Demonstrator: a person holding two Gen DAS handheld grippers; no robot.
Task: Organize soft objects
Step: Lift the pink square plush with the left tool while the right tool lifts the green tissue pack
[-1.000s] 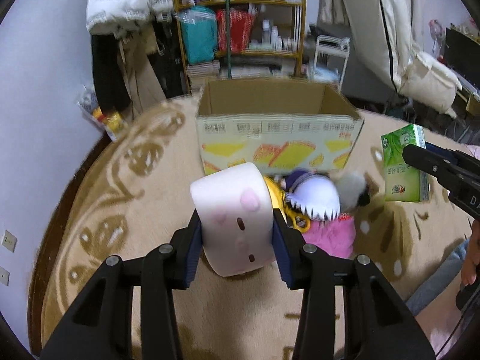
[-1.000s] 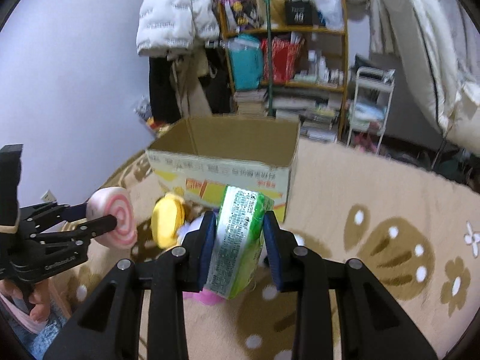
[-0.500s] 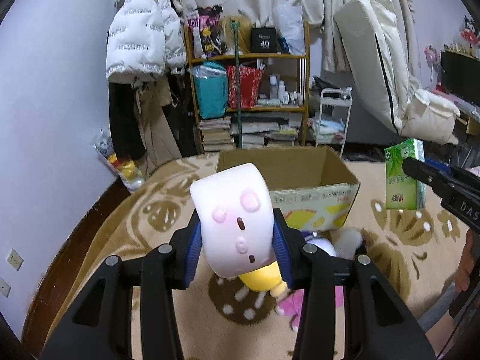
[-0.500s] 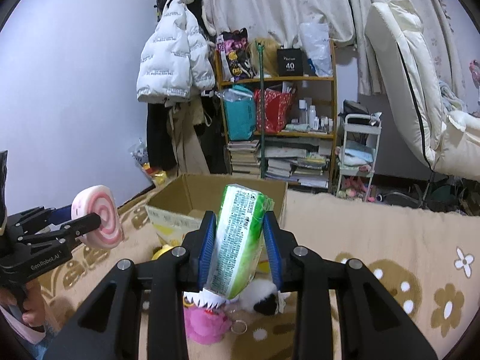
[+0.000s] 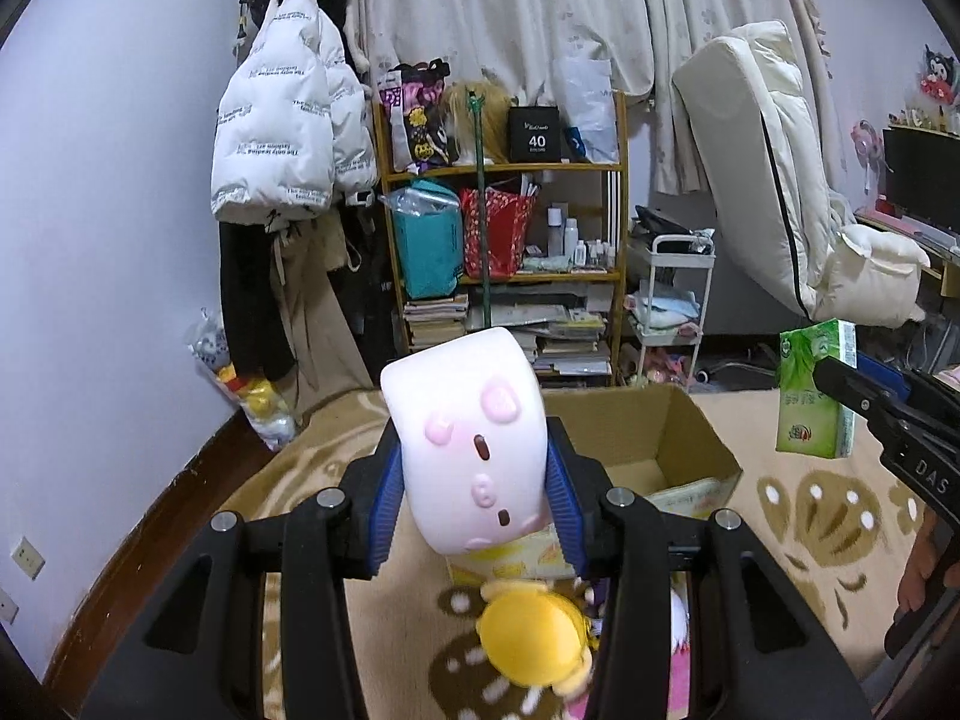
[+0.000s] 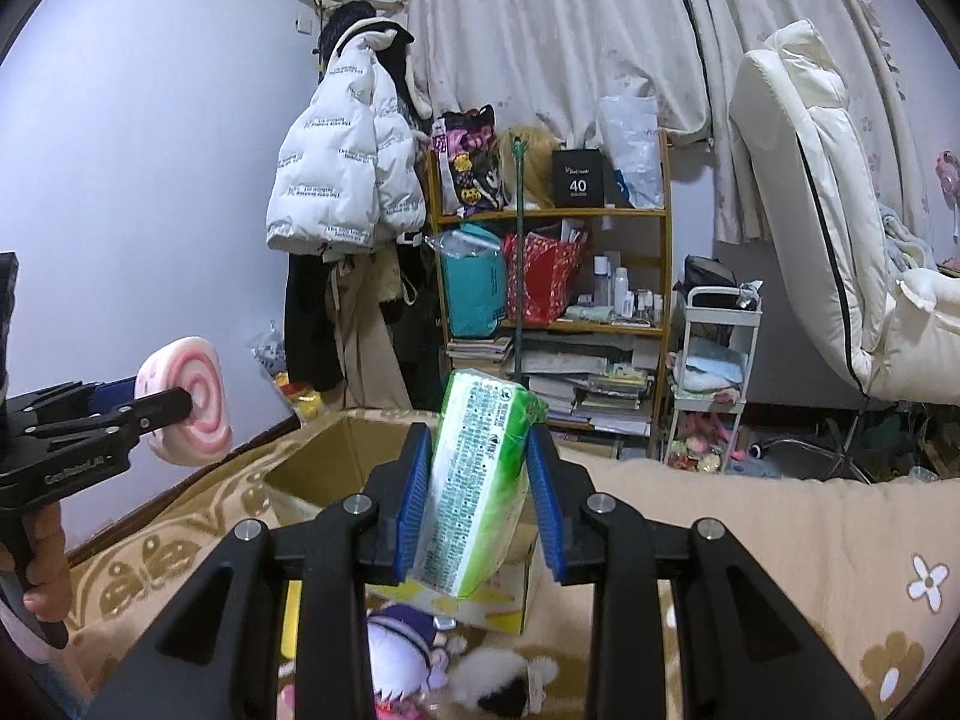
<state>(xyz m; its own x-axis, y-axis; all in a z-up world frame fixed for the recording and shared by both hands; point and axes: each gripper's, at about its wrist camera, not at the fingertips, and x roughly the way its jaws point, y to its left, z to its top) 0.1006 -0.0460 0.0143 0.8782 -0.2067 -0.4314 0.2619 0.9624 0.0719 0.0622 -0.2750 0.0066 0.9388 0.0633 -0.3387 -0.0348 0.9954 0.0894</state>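
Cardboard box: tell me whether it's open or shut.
Open. The cardboard box has its top flaps up, and its bare inside floor shows in the left wrist view.

Left gripper (image 5: 474, 480): blue pads clamped on both sides of a pink marshmallow plush (image 5: 471, 450), pointing slightly downward.
Right gripper (image 6: 480, 492): blue pads pressed on a green tissue pack (image 6: 480, 480), tilted a little downward.
Left hand (image 6: 42, 564): fingers wrapped round the black handle, low at the side.

Each tool is matte black plastic, with angular arms, round silver screws and ribbed blue pads. The left tool (image 5: 474, 504) fills the lower frame; the right tool (image 6: 480, 504) looks alike. White lettering marks their sides.
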